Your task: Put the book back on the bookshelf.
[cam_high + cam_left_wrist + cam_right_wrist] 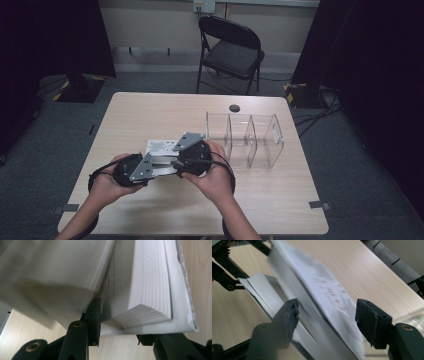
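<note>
Nearest the desk's front edge, a little left of its middle, the person's two hands hold the tongs close together over a white book (162,152) that lies in the desk's middle, just left of a clear organizer. The left tongs (150,167) come at the book from its front left corner; in the left gripper view one black jaw is wedged into the pages and the other sits under the thick block of pages and the cover (150,290), so they are clamped on that part of the book, while the pages on the other side of the inner jaw fan upward, blurred. The right tongs (176,159) sit just right of them, over the book's front edge; in the right gripper view their jaws stand apart, with a blurred page (329,297) passing between them and touching neither pad. Beyond the book, toward the desk's right side, stands the clear organizer (245,137) with upright dividers. A small black disc (234,108) lies near the far edge. Past the desk, a black folding chair (230,50) stands on the floor.
</note>
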Available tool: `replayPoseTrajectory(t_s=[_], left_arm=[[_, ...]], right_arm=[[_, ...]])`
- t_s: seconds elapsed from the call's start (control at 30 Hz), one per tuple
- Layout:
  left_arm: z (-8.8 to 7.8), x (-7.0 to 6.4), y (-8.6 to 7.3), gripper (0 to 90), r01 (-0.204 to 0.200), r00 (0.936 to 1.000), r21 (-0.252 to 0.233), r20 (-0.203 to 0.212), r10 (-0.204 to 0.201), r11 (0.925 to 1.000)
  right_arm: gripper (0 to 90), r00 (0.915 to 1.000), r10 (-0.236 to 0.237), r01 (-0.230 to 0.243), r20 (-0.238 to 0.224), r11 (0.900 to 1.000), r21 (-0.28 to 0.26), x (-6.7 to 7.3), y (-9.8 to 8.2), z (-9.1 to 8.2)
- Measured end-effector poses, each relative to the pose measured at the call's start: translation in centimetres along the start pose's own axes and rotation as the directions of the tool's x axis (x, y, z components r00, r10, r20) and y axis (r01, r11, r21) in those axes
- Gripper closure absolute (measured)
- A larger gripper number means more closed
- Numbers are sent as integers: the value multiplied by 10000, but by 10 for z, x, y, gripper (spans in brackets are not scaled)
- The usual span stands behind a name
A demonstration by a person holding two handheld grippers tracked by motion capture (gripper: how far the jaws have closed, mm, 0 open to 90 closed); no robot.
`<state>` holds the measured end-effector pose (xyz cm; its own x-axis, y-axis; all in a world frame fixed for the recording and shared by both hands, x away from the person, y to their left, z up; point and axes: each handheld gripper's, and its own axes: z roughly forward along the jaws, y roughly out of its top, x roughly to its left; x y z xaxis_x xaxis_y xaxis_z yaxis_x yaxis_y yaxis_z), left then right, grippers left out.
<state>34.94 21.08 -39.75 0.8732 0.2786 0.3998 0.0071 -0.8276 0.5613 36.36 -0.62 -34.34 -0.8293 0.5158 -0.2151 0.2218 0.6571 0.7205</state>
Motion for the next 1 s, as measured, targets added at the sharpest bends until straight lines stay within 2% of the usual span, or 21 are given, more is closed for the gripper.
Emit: replayPoseTrajectory(t_s=[0.03,0.1,0.13,0.23,0.3,0.37,0.4,0.5,0.53,0.57,0.6,0.63,0.67,0.7,0.73,0.8,0.83,0.9,0.93,0.97,1.0], left_arm=[[-3,3,-1,612,-88,10000,143,-1,88,9999],[-7,5,-1,620,-17,10000,171,51,16,9999],[-9,6,-2,625,116,9999,82,35,-116,9999],[-13,9,-2,639,41,10000,136,49,-42,9999],[-15,9,-4,642,372,9992,-28,145,-371,9993],[-17,10,-3,645,336,9992,22,207,-336,9994],[-19,10,-3,648,358,9991,54,237,-360,9993],[-24,13,-3,660,241,9993,121,277,-244,9996],[-26,14,-3,666,244,9992,261,319,-252,9994],[-27,14,-4,670,292,9990,55,329,-294,9996],[-29,14,-3,676,306,9990,205,331,-313,9993],[-29,14,-3,679,306,9990,205,331,-313,9993],[-31,14,-3,679,310,9990,99,311,-313,9995],[-32,14,-4,689,346,9987,97,382,-350,9994],[-33,15,-4,689,397,9985,107,372,-400,9992],[-36,17,-4,697,298,9989,227,348,-306,9993],[-37,18,-3,705,282,9990,291,332,-291,9992],[-37,18,-2,710,422,9984,279,360,-432,9987],[-37,18,-2,713,422,9984,279,360,-432,9987],[-38,20,0,713,133,9990,465,425,-153,9988],[-39,22,2,718,54,9987,584,508,-84,9983]], right_arm=[[353,9999,33,-33,106,10000,-11,-3,-1,-4],[349,9997,218,-218,91,9998,-44,-11,-4,-15],[346,9994,236,-236,266,9997,-16,-13,-6,-19],[332,9983,443,-441,384,9990,-72,-17,-13,-24],[319,9965,686,-680,475,9976,-155,-19,-23,-28],[300,9931,1129,-1125,331,9935,-152,-19,-29,-29],[304,9910,1324,-1316,201,9907,-349,-20,-33,-29],[279,9868,1610,-1605,170,9866,-292,-22,-47,-29],[278,9859,1667,-1664,132,9859,-205,-22,-52,-28],[277,9856,1684,-1682,174,9857,-91,-21,-57,-27],[277,9851,1714,-1714,99,9852,-46,-21,-62,-25],[277,9851,1714,-1714,99,9852,-46,-21,-62,-25],[275,9834,1814,-1814,-27,9834,34,-20,-67,-23],[255,9844,1761,-1761,40,9839,298,-19,-78,-17],[255,9844,1761,-1761,40,9839,298,-19,-78,-17],[242,9802,1972,-1962,-201,9796,439,-16,-90,-9],[230,9764,2137,-2109,-310,9747,743,-14,-102,0],[230,9738,2240,-2199,-406,9717,867,-12,-114,9],[230,9738,2240,-2199,-406,9717,867,-12,-114,9],[232,9707,2349,-2292,-498,9683,992,-10,-120,13],[235,9645,2585,-2503,-541,9601,1248,-7,-132,23]])
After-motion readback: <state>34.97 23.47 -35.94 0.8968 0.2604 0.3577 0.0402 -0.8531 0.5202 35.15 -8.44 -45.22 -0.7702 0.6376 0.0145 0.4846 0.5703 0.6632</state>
